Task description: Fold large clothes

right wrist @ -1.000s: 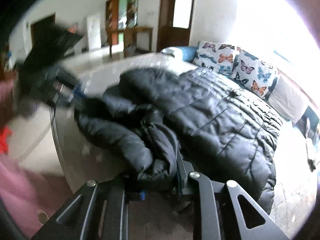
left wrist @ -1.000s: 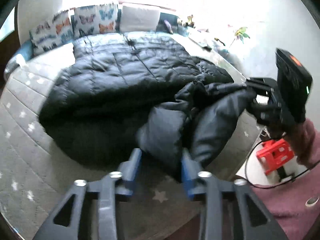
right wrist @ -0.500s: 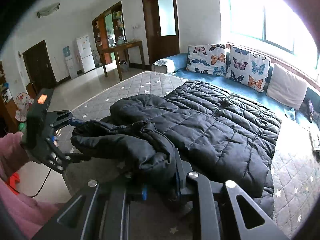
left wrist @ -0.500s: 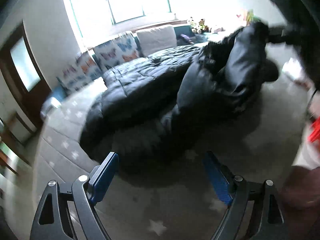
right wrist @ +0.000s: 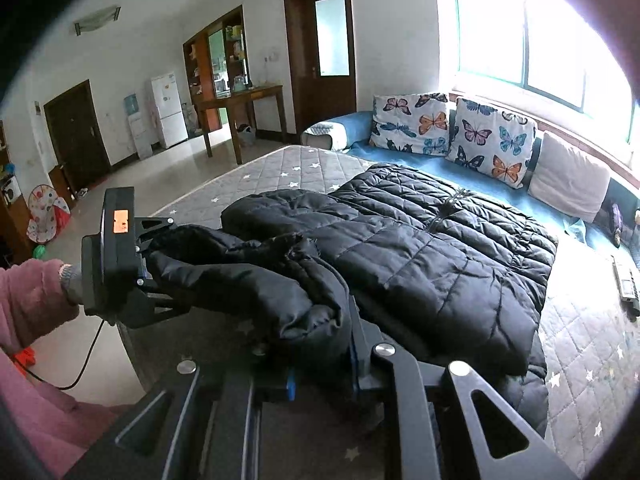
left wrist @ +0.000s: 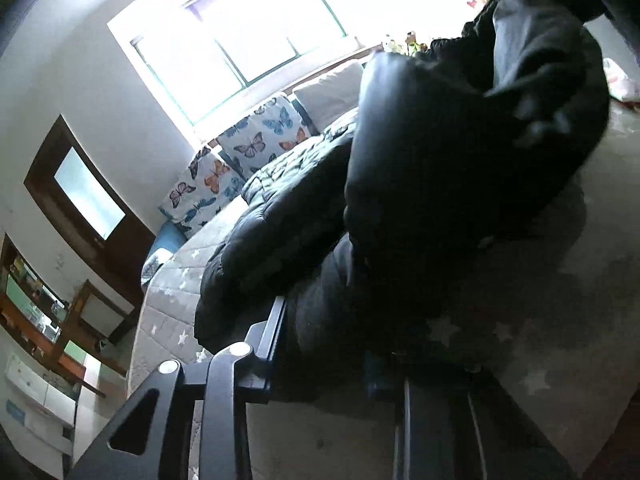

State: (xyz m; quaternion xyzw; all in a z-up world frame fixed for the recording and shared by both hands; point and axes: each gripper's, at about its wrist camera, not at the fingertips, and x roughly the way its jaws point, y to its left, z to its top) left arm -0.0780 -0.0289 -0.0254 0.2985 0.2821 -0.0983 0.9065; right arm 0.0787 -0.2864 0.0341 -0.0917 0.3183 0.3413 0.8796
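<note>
One black padded jacket (right wrist: 432, 256) lay spread on the one star-patterned mattress (right wrist: 280, 168), its sleeve bunched at the near edge. Two tools were present. The left tool (right wrist: 154, 268) was closing, sleeve fabric between its jaws. The right tool (right wrist: 320, 364) was clenched on a sleeve fold. Two butterfly cushions (right wrist: 492, 142) and one plain cushion (right wrist: 568, 176) stood behind.

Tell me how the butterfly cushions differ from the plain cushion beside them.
The butterfly cushions carry coloured butterflies on white; the plain cushion is unpatterned and pale. There are two butterfly cushions but one plain cushion. The butterfly cushions sit nearer the door; the plain cushion lies farther along the window. All lean against the wall under the window.
</note>
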